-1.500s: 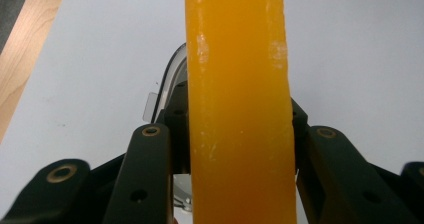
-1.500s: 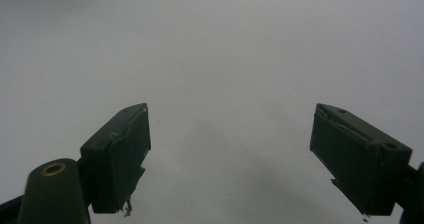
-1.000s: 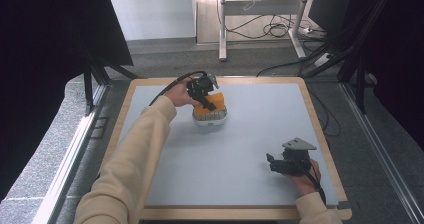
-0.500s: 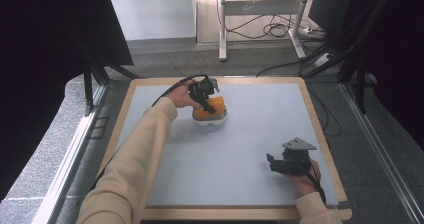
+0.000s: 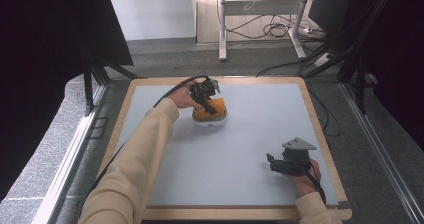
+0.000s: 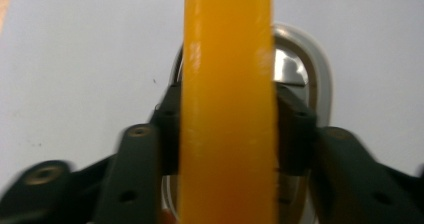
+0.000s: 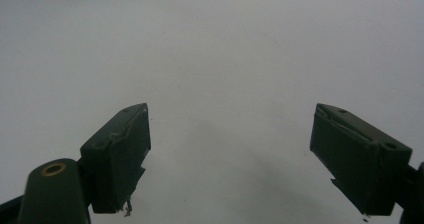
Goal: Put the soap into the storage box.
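1. The left gripper (image 5: 207, 98) reaches over an orange block (image 5: 210, 109) that sits in a white dish (image 5: 210, 121) near the far middle of the table (image 5: 150, 99).
2. Its jaws have just been opening; in the left gripper view the orange block (image 6: 227, 104) stands between them, and both pads seem to touch its sides.
3. Risk, as I judge it: with the grip loosening, the block could tip out of the dish (image 6: 320, 79) if the hand pulls away crooked.
4. The right gripper (image 5: 280, 164) rests at the near right, jaws wide apart, holding nothing.
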Tool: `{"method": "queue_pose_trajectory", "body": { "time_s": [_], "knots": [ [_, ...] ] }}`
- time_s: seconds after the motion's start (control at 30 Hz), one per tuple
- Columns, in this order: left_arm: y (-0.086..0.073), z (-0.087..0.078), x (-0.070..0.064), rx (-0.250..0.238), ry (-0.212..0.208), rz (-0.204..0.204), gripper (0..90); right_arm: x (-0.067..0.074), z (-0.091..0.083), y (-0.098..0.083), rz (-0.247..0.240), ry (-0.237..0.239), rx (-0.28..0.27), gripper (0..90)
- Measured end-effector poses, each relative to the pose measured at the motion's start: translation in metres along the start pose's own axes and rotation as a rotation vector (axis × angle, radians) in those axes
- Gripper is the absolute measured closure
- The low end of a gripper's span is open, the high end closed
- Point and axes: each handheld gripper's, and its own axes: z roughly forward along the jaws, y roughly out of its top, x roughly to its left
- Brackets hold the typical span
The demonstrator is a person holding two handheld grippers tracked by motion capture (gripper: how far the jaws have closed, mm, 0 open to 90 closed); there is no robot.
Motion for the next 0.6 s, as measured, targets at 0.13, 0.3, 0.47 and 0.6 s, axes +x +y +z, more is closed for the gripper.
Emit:
{"method": "queue_pose_trajectory", "body": {
  "time_s": [0.13, 0.3, 0.47, 0.6],
  "knots": [
    [0.002, -0.008, -0.001, -0.028, 0.067, 0.004, 38.8, 0.001, 0.000, 0.000, -0.003, -0.002, -0.002, 16.6],
    [0.004, -0.018, -0.001, -0.074, 0.134, -0.003, 34.1, 0.001, 0.000, 0.000, -0.002, -0.002, -0.003, 16.6],
    [0.007, -0.032, -0.003, -0.126, 0.161, -0.026, 33.0, 0.001, -0.001, 0.001, -0.005, -0.005, -0.010, 16.6],
    [0.007, -0.038, -0.008, -0.133, 0.151, -0.038, 31.9, 0.001, -0.002, 0.001, -0.007, -0.006, -0.012, 16.6]
  ]
}}
